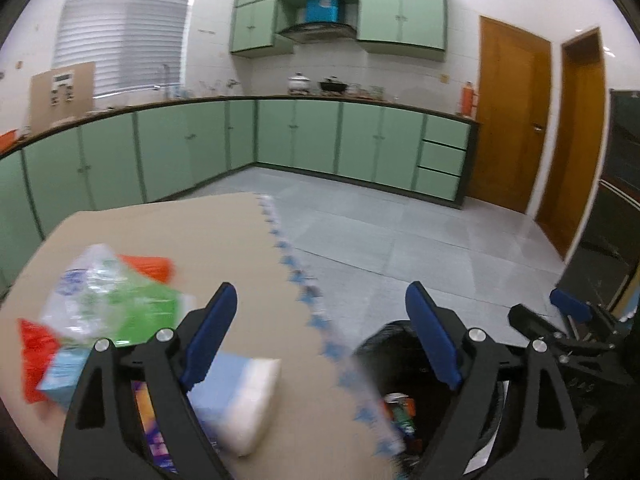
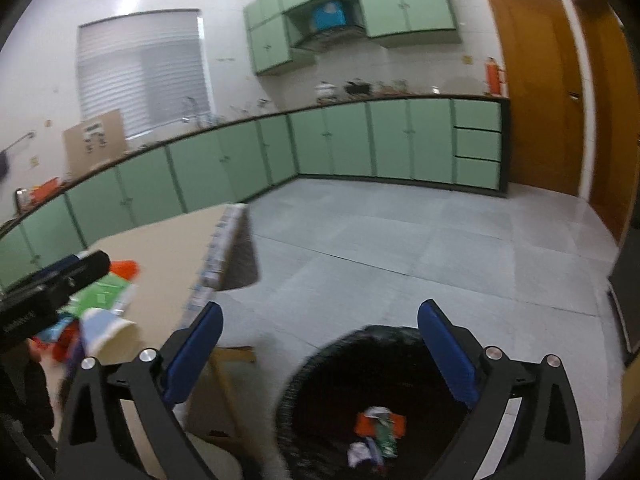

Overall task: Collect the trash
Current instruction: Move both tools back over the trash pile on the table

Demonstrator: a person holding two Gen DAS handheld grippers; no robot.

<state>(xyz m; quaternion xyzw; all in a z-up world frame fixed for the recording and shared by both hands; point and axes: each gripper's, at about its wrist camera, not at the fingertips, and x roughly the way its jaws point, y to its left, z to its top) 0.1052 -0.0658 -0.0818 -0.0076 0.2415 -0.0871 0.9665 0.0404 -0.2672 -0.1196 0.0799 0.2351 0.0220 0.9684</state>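
Note:
A tan table holds a pile of trash at its left: a clear and green plastic wrapper, orange-red wrappers, and a blue and white packet. My left gripper is open and empty above the table's right edge. A black trash bin stands on the floor beside the table, with several wrappers at its bottom; it also shows in the left wrist view. My right gripper is open and empty above the bin. The trash pile shows at the left of the right wrist view.
Green kitchen cabinets run along the far walls under a countertop with pots. Brown doors are at the right. Grey tiled floor stretches beyond the table. A dark appliance stands at the far right.

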